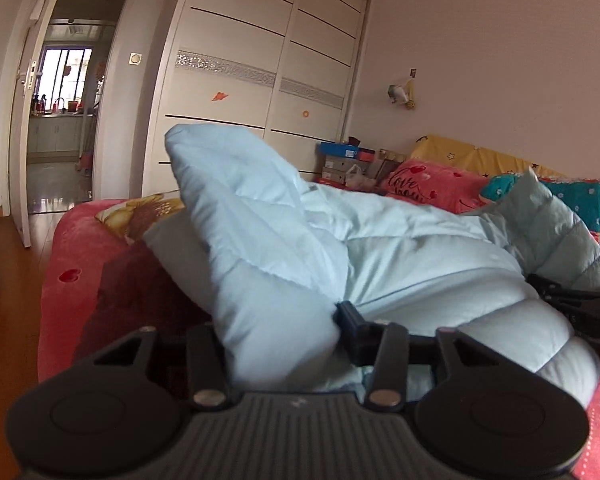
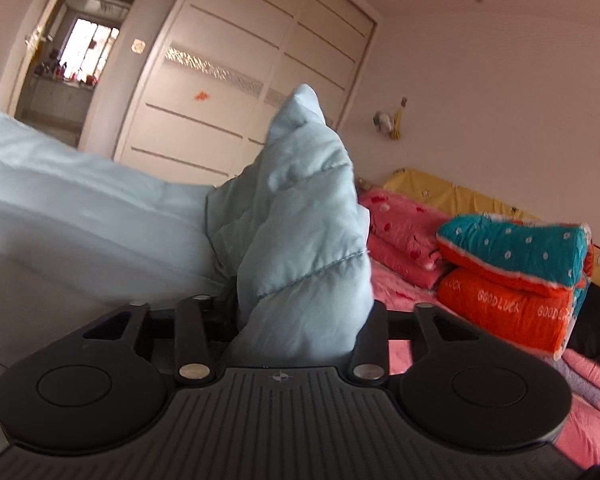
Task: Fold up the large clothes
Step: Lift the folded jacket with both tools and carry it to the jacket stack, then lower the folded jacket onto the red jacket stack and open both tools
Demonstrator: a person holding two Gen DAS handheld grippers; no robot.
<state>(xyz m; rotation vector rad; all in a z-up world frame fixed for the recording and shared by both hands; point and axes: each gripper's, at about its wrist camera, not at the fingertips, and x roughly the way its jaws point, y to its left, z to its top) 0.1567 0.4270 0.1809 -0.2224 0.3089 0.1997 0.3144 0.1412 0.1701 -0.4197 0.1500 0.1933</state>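
A large pale blue quilted puffer coat [image 1: 380,248] lies bunched on the red bed. My left gripper [image 1: 284,320] is shut on a thick fold of the coat, which stands up in a peak at the left; the left finger is hidden by cloth. My right gripper [image 2: 300,320] is shut on another padded part of the coat [image 2: 304,216], which rises between the fingers. The right gripper also shows at the right edge of the left wrist view [image 1: 580,304], beside the coat.
The bed has a red blanket [image 1: 72,264]. Folded pink, teal and orange quilts [image 2: 512,276] are stacked at the bed's far right. Shoe boxes [image 1: 344,160] stand by the white wardrobe [image 1: 260,60]. An open doorway [image 1: 64,100] is at the left.
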